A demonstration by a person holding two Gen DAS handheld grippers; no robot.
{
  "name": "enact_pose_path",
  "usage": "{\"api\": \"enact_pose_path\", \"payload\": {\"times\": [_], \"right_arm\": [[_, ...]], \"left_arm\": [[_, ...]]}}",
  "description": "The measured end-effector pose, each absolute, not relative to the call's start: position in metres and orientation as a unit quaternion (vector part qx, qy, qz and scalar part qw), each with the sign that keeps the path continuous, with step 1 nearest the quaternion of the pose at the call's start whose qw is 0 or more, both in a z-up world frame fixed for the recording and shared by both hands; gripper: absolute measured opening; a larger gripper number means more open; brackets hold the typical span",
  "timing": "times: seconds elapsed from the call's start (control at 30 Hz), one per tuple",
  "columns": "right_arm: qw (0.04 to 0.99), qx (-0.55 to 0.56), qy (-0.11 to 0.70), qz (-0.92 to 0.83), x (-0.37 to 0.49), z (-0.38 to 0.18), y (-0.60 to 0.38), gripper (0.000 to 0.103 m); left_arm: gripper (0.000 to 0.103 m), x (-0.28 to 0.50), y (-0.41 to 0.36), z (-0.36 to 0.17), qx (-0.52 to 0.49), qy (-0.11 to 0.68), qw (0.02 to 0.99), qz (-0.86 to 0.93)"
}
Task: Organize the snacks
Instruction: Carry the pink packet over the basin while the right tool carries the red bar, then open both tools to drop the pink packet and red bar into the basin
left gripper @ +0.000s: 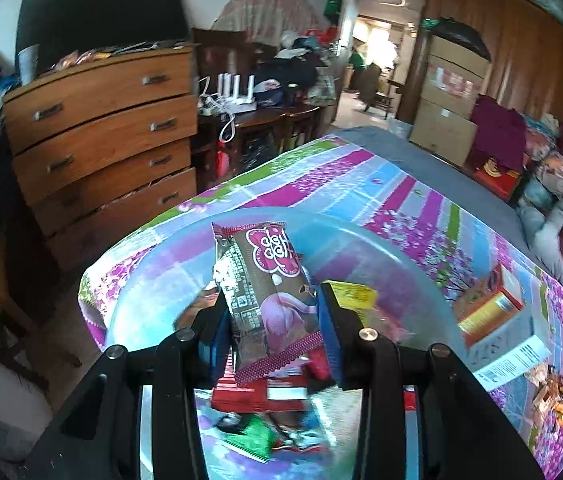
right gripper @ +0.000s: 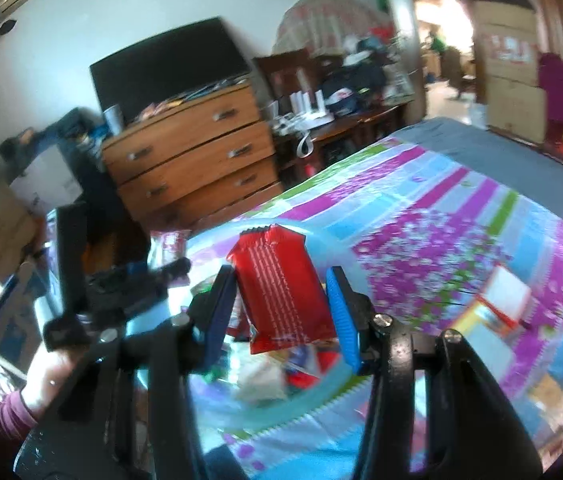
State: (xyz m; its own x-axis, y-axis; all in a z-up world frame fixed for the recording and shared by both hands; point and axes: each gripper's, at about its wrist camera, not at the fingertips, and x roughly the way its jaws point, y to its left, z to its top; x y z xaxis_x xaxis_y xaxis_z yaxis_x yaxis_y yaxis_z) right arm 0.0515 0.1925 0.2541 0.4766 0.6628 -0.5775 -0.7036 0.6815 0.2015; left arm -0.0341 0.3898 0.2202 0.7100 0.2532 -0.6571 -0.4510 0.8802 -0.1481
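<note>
My left gripper (left gripper: pixel 271 300) is shut on a brown and pink snack packet (left gripper: pixel 267 292) and holds it upright above a clear round plastic tub (left gripper: pixel 413 276) with several snack packets inside. My right gripper (right gripper: pixel 281 284) is shut on a red snack packet (right gripper: pixel 281 292) and holds it over the near side of the same tub (right gripper: pixel 321 392). The left gripper and the hand that holds it (right gripper: pixel 47 376) show at the left of the right wrist view, with another packet (right gripper: pixel 167 242) at its fingers.
The tub rests on a bed with a pink, blue and green floral sheet (left gripper: pixel 421 216). An orange and white box (left gripper: pixel 497 312) lies right of the tub. A wooden chest of drawers (left gripper: pixel 101 128) and a cluttered dark desk (left gripper: pixel 265 108) stand beyond the bed.
</note>
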Motion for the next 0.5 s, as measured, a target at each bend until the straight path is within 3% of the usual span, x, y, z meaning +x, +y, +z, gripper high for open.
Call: {"api": "enact_pose_path", "payload": {"times": [0.5], "right_arm": [[0.838, -0.047, 0.358, 0.409, 0.058, 0.234, 0.241, 0.047]], "left_arm": [[0.040, -0.037, 0.407, 0.203, -0.163, 0.341, 0.905, 0.196]]}}
